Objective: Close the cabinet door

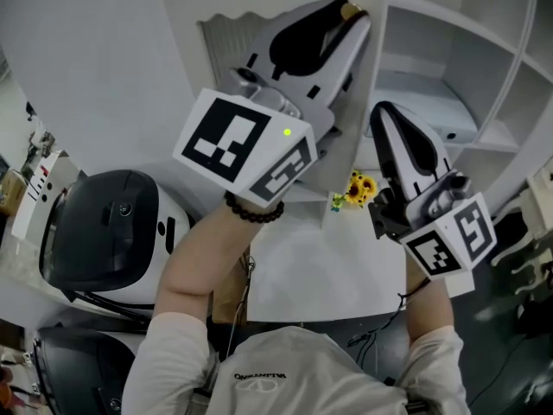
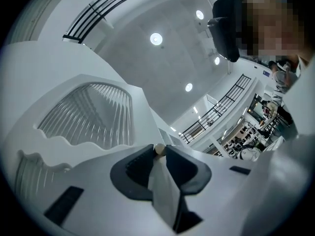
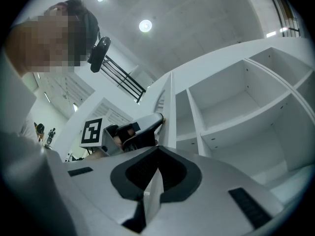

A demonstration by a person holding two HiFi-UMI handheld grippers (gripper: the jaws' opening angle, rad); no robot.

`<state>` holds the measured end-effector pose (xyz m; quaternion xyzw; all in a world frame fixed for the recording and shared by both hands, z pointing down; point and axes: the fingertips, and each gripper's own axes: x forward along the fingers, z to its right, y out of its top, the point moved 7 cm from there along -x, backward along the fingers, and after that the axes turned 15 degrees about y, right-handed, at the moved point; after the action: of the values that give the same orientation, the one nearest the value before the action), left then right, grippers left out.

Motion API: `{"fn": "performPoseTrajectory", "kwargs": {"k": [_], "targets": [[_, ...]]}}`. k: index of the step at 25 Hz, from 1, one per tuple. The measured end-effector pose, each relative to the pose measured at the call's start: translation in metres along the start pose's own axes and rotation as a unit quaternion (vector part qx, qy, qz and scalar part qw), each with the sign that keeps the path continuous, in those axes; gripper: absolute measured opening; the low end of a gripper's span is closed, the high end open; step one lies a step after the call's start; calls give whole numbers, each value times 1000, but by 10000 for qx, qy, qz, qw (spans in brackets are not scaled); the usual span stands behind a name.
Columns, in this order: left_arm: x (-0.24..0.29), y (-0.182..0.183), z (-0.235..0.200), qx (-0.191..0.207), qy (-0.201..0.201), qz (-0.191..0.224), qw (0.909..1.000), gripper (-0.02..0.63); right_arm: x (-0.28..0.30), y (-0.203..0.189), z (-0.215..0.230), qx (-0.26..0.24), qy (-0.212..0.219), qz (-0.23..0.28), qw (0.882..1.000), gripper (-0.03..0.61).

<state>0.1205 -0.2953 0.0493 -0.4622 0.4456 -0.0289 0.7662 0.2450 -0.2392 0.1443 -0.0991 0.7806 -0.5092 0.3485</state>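
The white cabinet door (image 1: pixel 354 119) with a slatted panel (image 1: pixel 220 37) stands open, edge-on to me, in front of the white shelves (image 1: pixel 432 85). My left gripper (image 1: pixel 354 14) reaches up to the door's top edge. Its jaws are shut on a small tan door knob (image 2: pixel 159 150). In the left gripper view the slatted panel (image 2: pixel 93 114) lies just to the left. My right gripper (image 1: pixel 380 111) hovers right of the door's edge before the open shelves (image 3: pixel 231 107), jaws together (image 3: pixel 157 149) with nothing between them. The right gripper view also catches the left gripper (image 3: pixel 145 125) against the door (image 3: pixel 167 107).
Two dark domed machines (image 1: pixel 112 232) stand low at the left. A small bunch of yellow flowers (image 1: pixel 359 187) sits on the white table (image 1: pixel 328 271) under the door. Curved shelf frames (image 1: pixel 518 67) rise at the right.
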Motion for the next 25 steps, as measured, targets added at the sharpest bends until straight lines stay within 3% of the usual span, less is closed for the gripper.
{"fn": "performPoseTrajectory", "kwargs": {"k": [25], "targets": [[37, -32, -4, 645, 514, -322, 9961, 83, 9, -35, 51, 158, -186, -22, 9997, 9]]}}
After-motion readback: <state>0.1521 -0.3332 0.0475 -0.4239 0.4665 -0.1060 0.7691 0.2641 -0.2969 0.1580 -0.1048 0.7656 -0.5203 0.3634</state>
